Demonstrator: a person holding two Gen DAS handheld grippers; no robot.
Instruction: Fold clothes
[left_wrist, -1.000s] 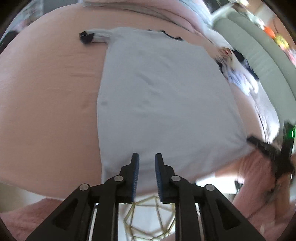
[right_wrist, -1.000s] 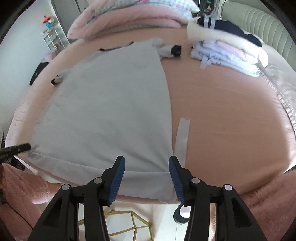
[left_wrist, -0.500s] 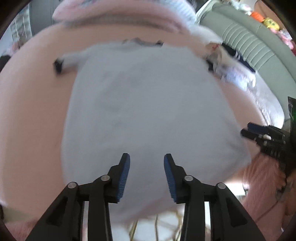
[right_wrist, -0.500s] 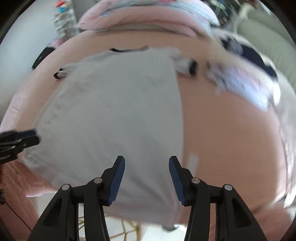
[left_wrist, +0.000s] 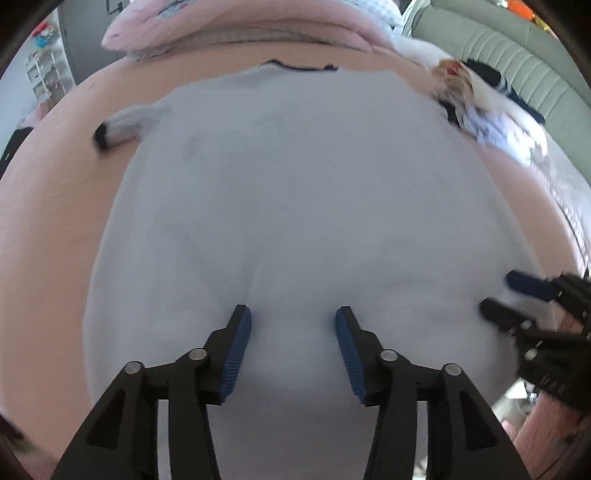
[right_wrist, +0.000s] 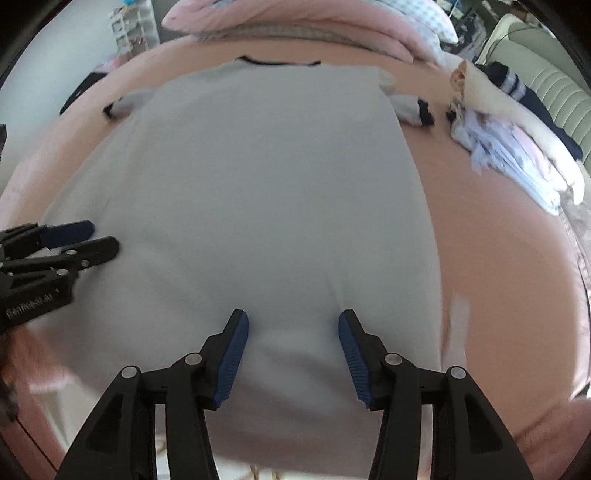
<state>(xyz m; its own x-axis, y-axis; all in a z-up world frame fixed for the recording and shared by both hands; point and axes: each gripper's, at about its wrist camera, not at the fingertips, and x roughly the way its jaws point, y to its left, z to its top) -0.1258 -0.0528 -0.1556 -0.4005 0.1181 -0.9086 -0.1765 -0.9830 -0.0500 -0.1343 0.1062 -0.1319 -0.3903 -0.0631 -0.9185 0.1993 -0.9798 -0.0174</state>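
bedroom, pink bed (right_wrist: 498, 258), folded bedding (right_wrist: 295, 18)

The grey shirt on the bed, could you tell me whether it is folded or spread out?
Spread out: the grey shirt lies flat on the pink bed, collar far, one sleeve out each side.

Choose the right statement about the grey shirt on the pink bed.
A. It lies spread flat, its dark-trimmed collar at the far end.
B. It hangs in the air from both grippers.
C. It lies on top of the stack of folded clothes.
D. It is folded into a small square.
A: the grey shirt lies spread flat on the pink bed, dark-trimmed collar far from both cameras; the stack of folded clothes lies apart, to its right.
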